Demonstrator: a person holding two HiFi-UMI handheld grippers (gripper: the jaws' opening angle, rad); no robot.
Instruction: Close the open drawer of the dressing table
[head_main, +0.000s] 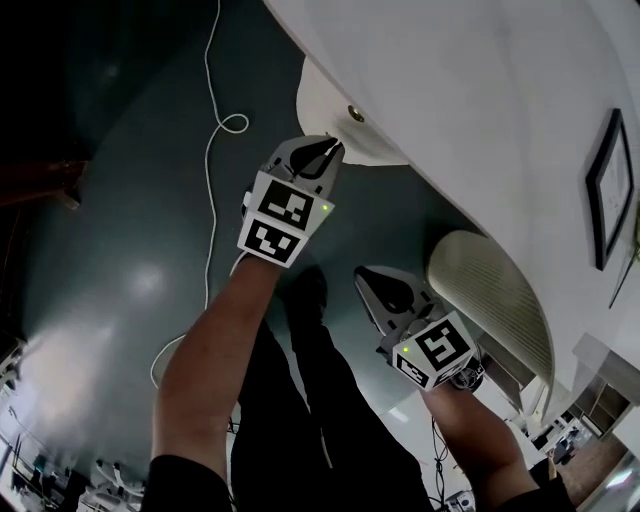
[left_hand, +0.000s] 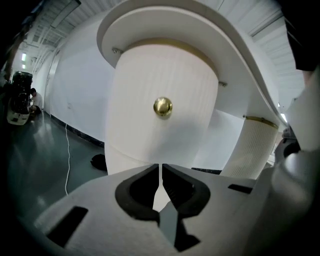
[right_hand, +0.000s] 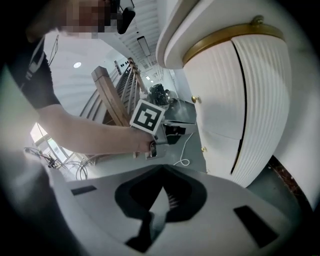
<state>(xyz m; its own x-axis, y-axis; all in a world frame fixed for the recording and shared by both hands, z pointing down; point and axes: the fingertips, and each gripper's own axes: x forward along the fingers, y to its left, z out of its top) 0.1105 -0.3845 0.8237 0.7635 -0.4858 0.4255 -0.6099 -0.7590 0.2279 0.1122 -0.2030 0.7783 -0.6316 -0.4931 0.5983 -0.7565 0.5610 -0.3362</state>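
Head view: left tongs (head_main: 333, 152) near drawer (head_main: 322, 100)

White curved-front drawer (left_hand: 160, 145) with brass knob (left_hand: 162, 106), ajar under dressing table (head_main: 450, 80).

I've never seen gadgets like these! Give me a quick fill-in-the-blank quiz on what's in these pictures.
The drawer has a round ___-coloured knob.
The left gripper has its jaws ___, with nothing between them.
A thin white ___ trails over the dark floor.
In the head view, the ___ gripper is the one nearer the drawer.
Missing words: gold; shut; cable; left.
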